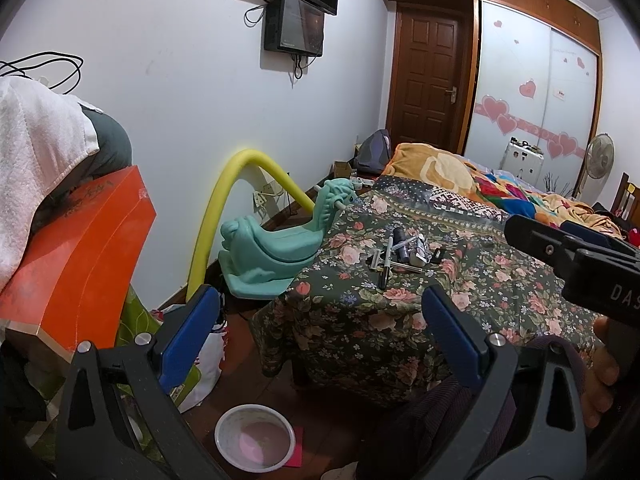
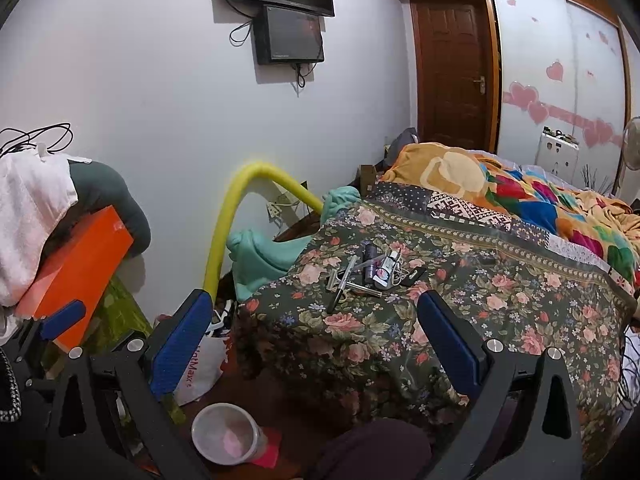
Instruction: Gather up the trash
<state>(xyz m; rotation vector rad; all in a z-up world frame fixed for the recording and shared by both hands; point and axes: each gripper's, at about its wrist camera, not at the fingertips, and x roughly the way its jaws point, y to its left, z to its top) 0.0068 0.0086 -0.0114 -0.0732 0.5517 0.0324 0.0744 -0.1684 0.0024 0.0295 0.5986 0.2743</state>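
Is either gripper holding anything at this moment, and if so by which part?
Nothing is held. The left gripper and right gripper are both open, their blue fingers spread wide with only the floral bedspread beyond them.

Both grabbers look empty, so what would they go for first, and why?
Probably the right gripper reaches forward to the small pile on the bed. Both grippers, the left too, are open and empty, and a white container stands on the floor below.
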